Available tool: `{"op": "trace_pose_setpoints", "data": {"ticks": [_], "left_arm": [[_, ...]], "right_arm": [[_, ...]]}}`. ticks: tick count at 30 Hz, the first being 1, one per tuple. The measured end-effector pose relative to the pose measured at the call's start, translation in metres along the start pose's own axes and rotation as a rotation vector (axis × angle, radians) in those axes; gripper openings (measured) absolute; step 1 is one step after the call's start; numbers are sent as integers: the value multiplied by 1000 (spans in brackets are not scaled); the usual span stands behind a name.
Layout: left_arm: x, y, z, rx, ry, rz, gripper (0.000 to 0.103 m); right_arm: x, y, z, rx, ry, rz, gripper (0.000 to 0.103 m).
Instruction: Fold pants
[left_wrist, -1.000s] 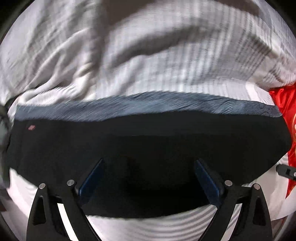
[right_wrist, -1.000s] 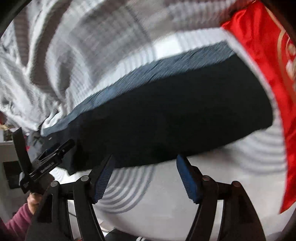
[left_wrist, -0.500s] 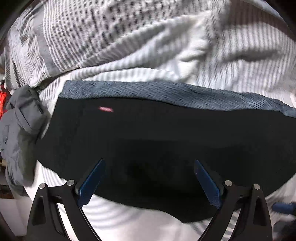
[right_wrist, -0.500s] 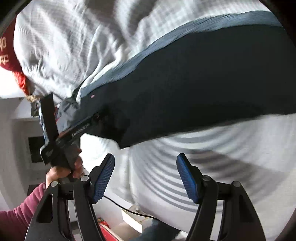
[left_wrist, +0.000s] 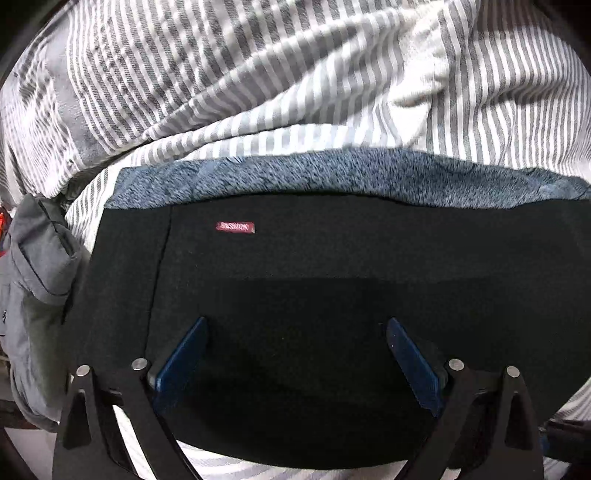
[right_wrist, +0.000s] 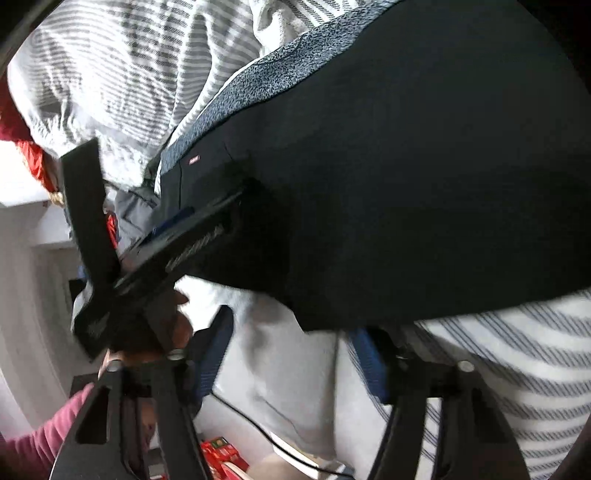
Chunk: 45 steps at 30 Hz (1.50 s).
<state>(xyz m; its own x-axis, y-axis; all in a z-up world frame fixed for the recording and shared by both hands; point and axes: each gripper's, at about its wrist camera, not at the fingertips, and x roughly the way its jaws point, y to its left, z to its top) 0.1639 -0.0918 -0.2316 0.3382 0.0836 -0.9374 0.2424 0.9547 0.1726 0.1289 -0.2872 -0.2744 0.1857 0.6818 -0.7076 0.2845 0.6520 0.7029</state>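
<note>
Pants (left_wrist: 332, 277), black, with a blue-grey band (left_wrist: 332, 173) along the far side, lying flat across the striped bedding (left_wrist: 258, 74), close to its near edge. Left gripper (left_wrist: 296, 323) spread wide above the black cloth, gripping nothing. Right gripper (right_wrist: 291, 325) also spread wide, at the near edge of the pants, nothing pinched.

For a good fold, probably best: take all layers at the near edge, close firmly, lift both ends evenly, lay them toward the band without dragging.

Only from the left wrist: readable red label (left_wrist: 235, 226), grey garment (left_wrist: 33, 277) at the left edge. Only from the right wrist: the left tool seen from outside, the hand (right_wrist: 166, 332) holding it, a cable (right_wrist: 295, 454) below the bedding.
</note>
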Motion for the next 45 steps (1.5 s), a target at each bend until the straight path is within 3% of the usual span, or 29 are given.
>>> {"op": "trace_pose_setpoints", "data": {"ticks": [1,2,4,7,10,13,15,17,18,25,32,40,42,45], "left_arm": [[-4,3,2,1,-16,7,97],[-7,7,4,5,-34,22,97],[-6,15,7,11,-52,39,97],[13,24,6,2,-47,15,103],[16,28,4,-8,-71,-3,103],[14,33,11,-4,-24,-2,103],[7,29,12,1,-13,-4,103],[-5,20,14,17,-32,-17,103],[-8,16,14,24,-35,-25,103],[-30,-32,18,73,-25,-107,103],[-48,-103,36,144,-26,-182,103],[-64,-178,47,180,-32,-217,103],[-68,-192,55,178,-60,-198,103],[-63,-205,71,142,-42,-209,103]], "right_arm": [[-3,1,4,7,-10,-8,17],[-8,1,6,10,-25,1,8],[-17,1,5,-2,-30,29,8],[-9,-1,-7,-34,7,-27,8],[5,-16,-17,35,75,-9,8],[-3,-16,-25,39,100,0,15],[-19,-12,-27,14,90,-10,34],[-41,-12,-26,-1,49,-40,70],[-56,-14,-24,1,18,-52,73],[-116,-53,-21,127,-107,-95,73],[-149,-81,-33,199,-177,-74,73],[-215,-146,-46,341,-360,22,73],[-229,-159,-45,361,-381,19,73],[-250,-178,-45,379,-412,6,73]]}}
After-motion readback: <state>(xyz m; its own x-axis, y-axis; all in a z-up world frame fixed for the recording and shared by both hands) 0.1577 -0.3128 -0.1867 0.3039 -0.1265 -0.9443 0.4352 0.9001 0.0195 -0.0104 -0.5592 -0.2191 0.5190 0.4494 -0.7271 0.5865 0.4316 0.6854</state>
